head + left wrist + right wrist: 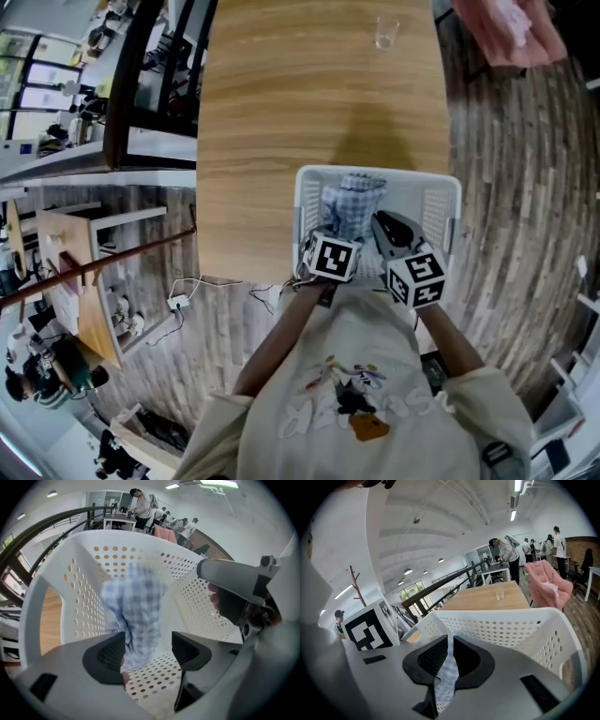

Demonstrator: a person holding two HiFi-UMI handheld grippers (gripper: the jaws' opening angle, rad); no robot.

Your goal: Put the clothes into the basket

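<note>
1. I see the white perforated plastic basket (448,208) standing at the near end of the light wooden bench (309,103), directly in front of the person.
2. The blue-and-white checked cloth (352,208) hangs inside the basket walls. I cannot tell whether its lower end touches the basket floor.
3. The right tool (449,657) is closed, with a fold of the checked cloth pinched between its pads.
4. The left tool (149,649) has its jaws wide apart. The cloth hangs down between them, close to one pad, and is not clamped.
5. Both tools sit side by side over the basket's near side.
6. A clear drinking glass (385,34) stands at the far end of the bench, well apart from the basket.
</note>
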